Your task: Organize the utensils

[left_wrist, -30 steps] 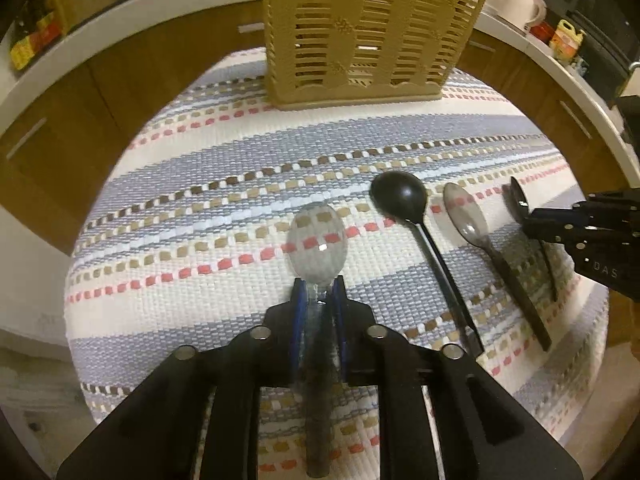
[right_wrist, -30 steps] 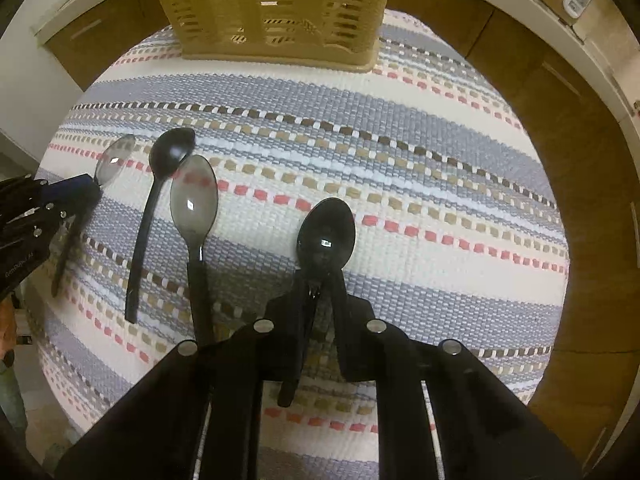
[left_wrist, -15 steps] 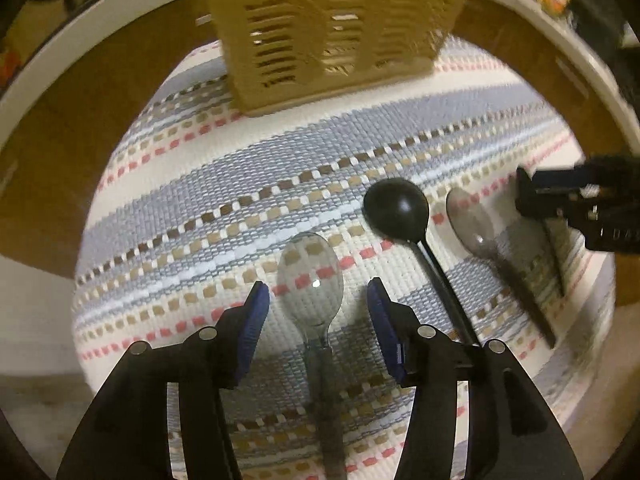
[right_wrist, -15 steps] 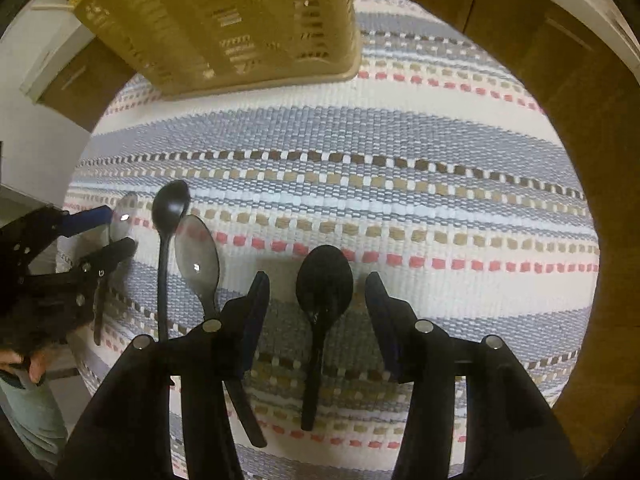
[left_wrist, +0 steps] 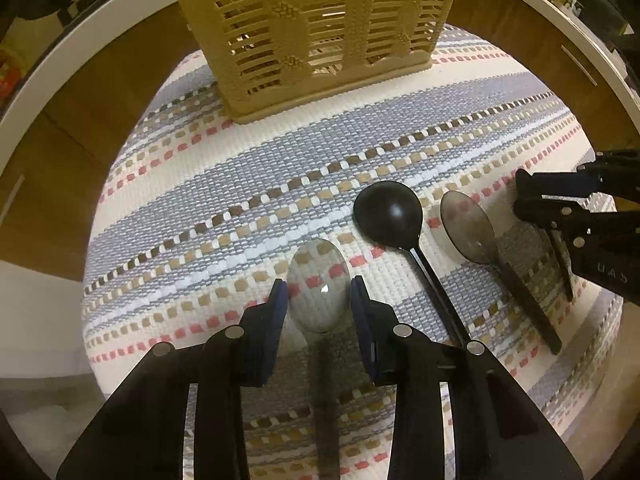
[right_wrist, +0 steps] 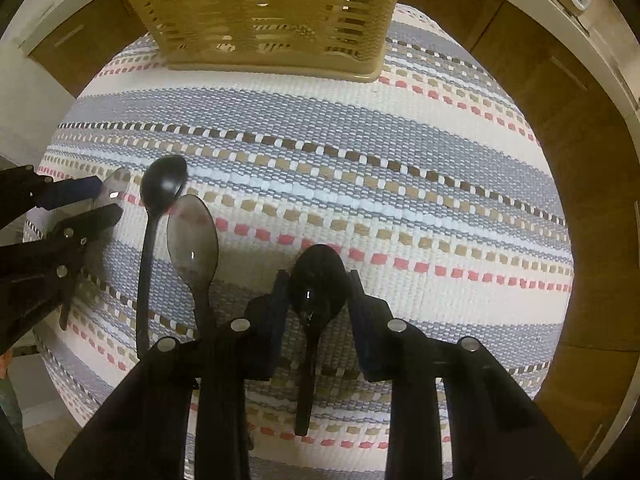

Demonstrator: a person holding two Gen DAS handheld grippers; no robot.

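Note:
Several plastic spoons lie in a row on a striped woven mat [left_wrist: 248, 184]. My left gripper [left_wrist: 319, 300] is open, its jaws on either side of the bowl of a clear spoon [left_wrist: 318, 280] that lies on the mat. My right gripper [right_wrist: 318, 296] is open around the bowl of a black spoon [right_wrist: 318, 276] that lies flat. Between them lie a black round ladle spoon [left_wrist: 388, 212] and a smoky grey spoon [left_wrist: 468, 228]. A tan slotted utensil basket [left_wrist: 312, 28] stands at the far edge of the mat.
The mat [right_wrist: 360, 152] covers a small round table, with wooden cabinets [left_wrist: 100, 80] and a white counter edge [right_wrist: 560, 24] behind. The right gripper shows at the right edge of the left wrist view [left_wrist: 560, 204]. The left gripper shows at the left of the right wrist view [right_wrist: 80, 204].
Both grippers were shut on their spoons a second ago. Both have opened, and the spoons now lie loose on the mat. Both grippers have moved closer to the basket.

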